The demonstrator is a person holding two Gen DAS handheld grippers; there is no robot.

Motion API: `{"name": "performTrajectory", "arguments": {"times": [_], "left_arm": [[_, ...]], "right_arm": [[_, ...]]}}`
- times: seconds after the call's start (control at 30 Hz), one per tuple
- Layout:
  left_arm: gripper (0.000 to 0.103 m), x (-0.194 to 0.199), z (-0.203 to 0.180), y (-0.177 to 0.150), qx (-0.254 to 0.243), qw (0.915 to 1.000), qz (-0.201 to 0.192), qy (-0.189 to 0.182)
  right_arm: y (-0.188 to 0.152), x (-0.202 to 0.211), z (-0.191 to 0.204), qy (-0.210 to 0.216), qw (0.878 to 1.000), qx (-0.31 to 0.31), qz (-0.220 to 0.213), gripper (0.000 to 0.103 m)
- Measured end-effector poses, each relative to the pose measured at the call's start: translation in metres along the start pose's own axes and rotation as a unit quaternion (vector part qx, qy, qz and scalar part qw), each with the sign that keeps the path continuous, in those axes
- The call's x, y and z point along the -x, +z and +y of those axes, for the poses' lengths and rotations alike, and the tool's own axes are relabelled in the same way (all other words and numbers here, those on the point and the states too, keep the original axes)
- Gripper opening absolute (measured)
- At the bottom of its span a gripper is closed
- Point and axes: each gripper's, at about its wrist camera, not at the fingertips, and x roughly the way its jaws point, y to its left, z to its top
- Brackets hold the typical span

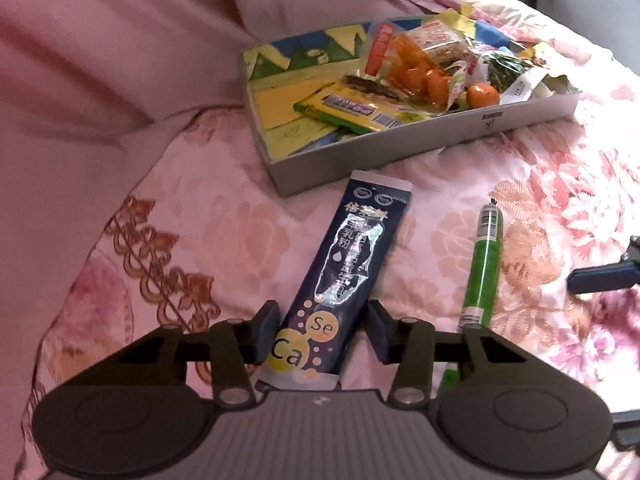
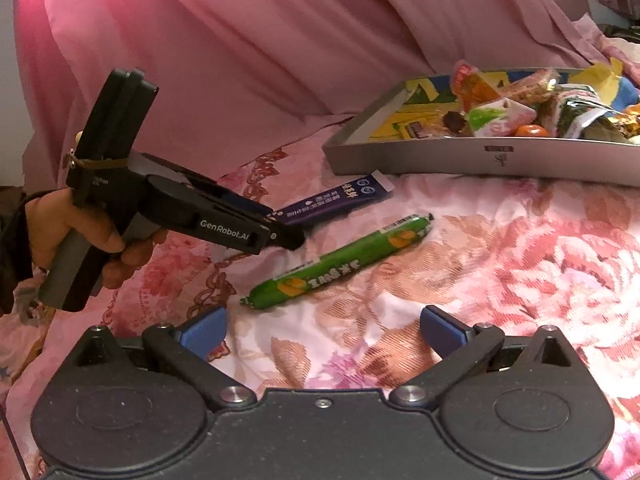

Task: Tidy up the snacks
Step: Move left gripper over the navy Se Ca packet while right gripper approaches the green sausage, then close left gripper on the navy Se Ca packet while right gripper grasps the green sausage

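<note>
Pink floral bedspread (image 2: 520,264) — pink curtain (image 2: 260,40) behind

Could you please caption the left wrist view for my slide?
Left claw closes around a navy sachet beside a green sausage, near the snack box.

Bed (image 1: 540,200) covered with a pink floral quilt. Lying directly on it: 1 grey tray (image 1: 400,152) filled with snacks, 1 dark blue sachet (image 1: 348,264) just before the tray, and 1 green sausage stick (image 1: 482,268) beside the sachet, apart from it.
</note>
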Motion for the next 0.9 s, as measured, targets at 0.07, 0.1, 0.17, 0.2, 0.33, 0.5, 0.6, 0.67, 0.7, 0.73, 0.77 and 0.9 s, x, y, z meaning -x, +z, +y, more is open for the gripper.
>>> {"name": "performTrajectory", "arguments": {"times": [0.07, 0.1, 0.17, 0.2, 0.33, 0.5, 0.6, 0.67, 0.7, 0.73, 0.77, 0.9], "left_arm": [[0.049, 0.001, 0.003, 0.000, 0.019, 0.9998, 0.009, -0.004], [0.049, 0.001, 0.004, -0.001, 0.028, 0.9995, 0.011, -0.006], [0.049, -0.001, 0.008, 0.000, 0.048, 0.9986, 0.017, -0.011], [0.049, -0.001, 0.011, 0.000, 0.061, 0.9979, 0.019, -0.013], [0.048, -0.001, 0.016, 0.003, 0.082, 0.9960, 0.029, -0.018], [0.048, -0.002, 0.020, 0.004, 0.094, 0.9947, 0.034, -0.024], [0.048, -0.003, 0.024, 0.006, 0.105, 0.9932, 0.041, -0.030], [0.048, -0.004, 0.024, 0.007, 0.106, 0.9929, 0.044, -0.031], [0.048, -0.004, 0.024, 0.008, 0.105, 0.9930, 0.045, -0.030], [0.048, -0.004, 0.024, 0.008, 0.105, 0.9930, 0.045, -0.030], [0.048, -0.004, 0.024, 0.008, 0.107, 0.9928, 0.045, -0.030], [0.048, -0.004, 0.023, 0.007, 0.112, 0.9923, 0.044, -0.028]], "right_arm": [[0.002, -0.004, 0.002, 0.000, 1.000, 0.000, 0.001, 0.102], [0.003, -0.006, 0.003, -0.003, 1.000, -0.001, 0.001, 0.102], [0.006, -0.012, 0.005, -0.013, 1.000, -0.002, 0.001, 0.102], [0.006, -0.016, 0.006, -0.020, 1.000, -0.003, 0.002, 0.102], [0.010, -0.027, 0.010, -0.046, 0.999, -0.006, 0.003, 0.102], [0.018, -0.040, 0.017, -0.085, 0.996, -0.023, 0.002, 0.102], [0.023, -0.051, 0.025, -0.119, 0.993, -0.025, 0.008, 0.102], [0.025, -0.058, 0.032, -0.147, 0.989, -0.014, 0.011, 0.102], [0.026, -0.062, 0.036, -0.159, 0.987, -0.006, 0.014, 0.102], [0.026, -0.066, 0.040, -0.171, 0.985, 0.003, 0.018, 0.102], [0.025, -0.071, 0.044, -0.186, 0.982, 0.017, 0.022, 0.102], [0.020, -0.075, 0.052, -0.212, 0.975, 0.055, 0.026, 0.095]]}}
